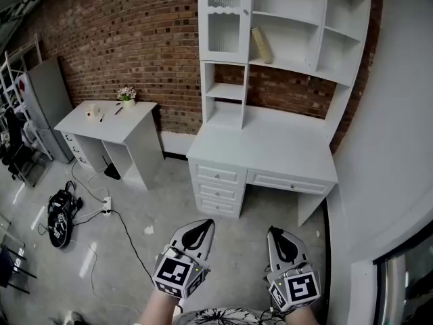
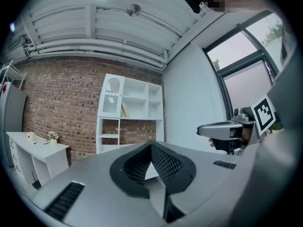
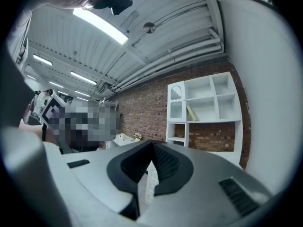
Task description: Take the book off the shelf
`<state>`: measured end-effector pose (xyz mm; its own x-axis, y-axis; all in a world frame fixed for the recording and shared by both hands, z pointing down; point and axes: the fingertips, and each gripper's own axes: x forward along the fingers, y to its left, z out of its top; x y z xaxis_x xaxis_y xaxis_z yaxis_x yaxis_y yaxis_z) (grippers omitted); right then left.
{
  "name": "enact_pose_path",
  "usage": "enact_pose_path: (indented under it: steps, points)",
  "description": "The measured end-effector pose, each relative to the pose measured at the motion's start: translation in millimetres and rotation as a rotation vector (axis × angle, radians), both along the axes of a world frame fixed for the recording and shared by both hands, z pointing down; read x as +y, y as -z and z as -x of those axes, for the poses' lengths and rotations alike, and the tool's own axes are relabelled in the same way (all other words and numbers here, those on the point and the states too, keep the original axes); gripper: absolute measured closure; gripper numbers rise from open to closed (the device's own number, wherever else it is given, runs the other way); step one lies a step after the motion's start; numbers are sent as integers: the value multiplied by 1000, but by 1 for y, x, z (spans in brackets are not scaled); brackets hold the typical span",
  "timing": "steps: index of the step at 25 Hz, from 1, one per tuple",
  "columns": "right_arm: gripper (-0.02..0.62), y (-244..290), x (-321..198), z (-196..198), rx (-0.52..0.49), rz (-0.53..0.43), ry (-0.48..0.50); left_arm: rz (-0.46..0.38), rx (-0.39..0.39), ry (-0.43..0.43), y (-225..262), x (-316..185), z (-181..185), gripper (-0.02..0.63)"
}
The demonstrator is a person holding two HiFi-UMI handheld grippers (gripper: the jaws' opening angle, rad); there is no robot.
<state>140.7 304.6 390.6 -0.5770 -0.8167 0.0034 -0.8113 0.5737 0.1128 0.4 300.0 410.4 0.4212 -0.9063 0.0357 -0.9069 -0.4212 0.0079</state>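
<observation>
A tan book (image 1: 260, 45) leans upright in the middle upper compartment of the white shelf unit (image 1: 352, 39), which stands on a white desk (image 1: 270, 147) against the brick wall. Both grippers hang low over the floor, well short of the desk. My left gripper (image 1: 201, 227) is shut and empty, and so is my right gripper (image 1: 279, 237). In the left gripper view the book (image 2: 124, 110) shows far beyond the closed left gripper (image 2: 151, 162). The right gripper view has the book (image 3: 191, 113) far off above the closed right gripper (image 3: 151, 162).
A small white table (image 1: 101, 124) with a flower pot (image 1: 126, 95) stands to the left, beside a grey cabinet (image 1: 47, 103). Cables and a black bag (image 1: 59, 217) lie on the floor at left. A white wall (image 1: 399, 147) runs along the right.
</observation>
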Motion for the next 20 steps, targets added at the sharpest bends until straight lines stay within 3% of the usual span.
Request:
enact_pose_path:
  steps: [11, 15, 20]
  points:
    - [588, -22, 1, 66, -47, 55, -6, 73, -9, -10, -30, 11, 62, 594]
    - [588, -28, -11, 81, -85, 92, -15, 48, -6, 5, -28, 0, 86, 594]
    - [588, -41, -43, 90, -62, 117, -18, 97, 7, 14, -44, -27, 98, 594]
